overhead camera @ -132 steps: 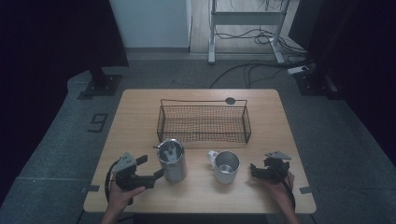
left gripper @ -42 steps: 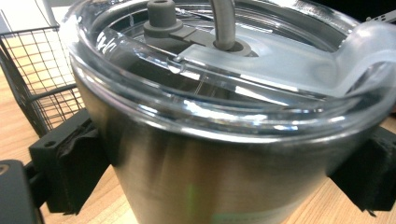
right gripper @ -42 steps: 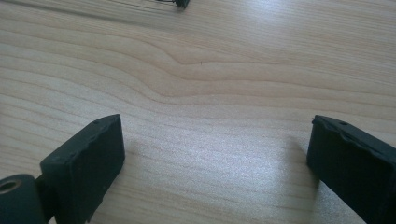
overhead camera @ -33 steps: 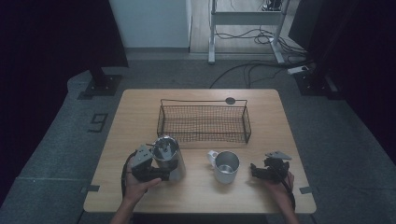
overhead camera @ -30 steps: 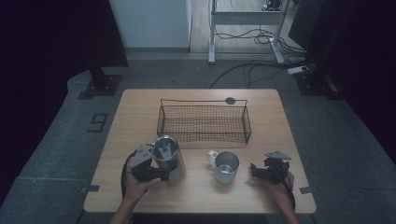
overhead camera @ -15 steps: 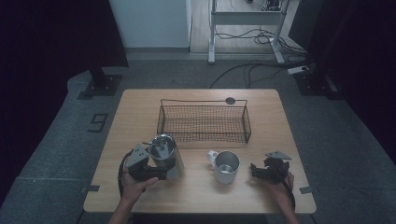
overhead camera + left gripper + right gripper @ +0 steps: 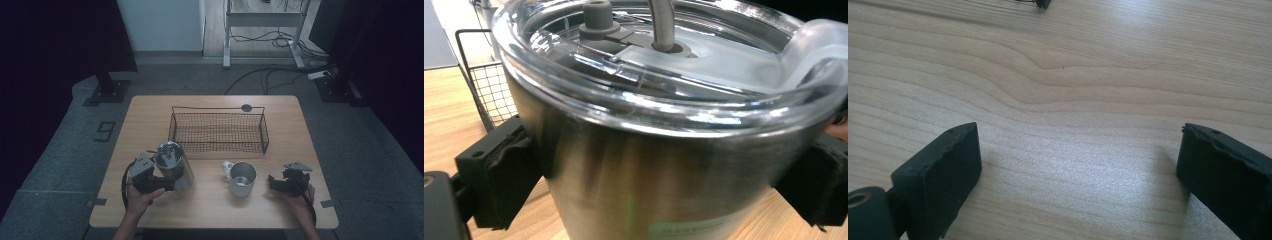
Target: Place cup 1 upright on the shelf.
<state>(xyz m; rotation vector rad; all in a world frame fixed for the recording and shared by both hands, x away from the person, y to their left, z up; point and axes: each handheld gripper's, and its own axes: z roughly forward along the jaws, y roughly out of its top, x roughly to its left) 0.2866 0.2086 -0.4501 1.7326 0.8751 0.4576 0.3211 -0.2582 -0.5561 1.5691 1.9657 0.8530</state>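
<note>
1. A "9" (image 7: 105, 131) is marked on the grey floor (image 7: 65, 150), off the worktop's (image 7: 150, 115) far left corner, well beyond the left gripper (image 7: 165, 184).
2. A pale label (image 7: 684, 229) sits low on the steel tumbler (image 7: 664, 170) held between the left gripper's jaws; its print is too blurred to read.
3. No other lettering, brand or number can be read.
</note>
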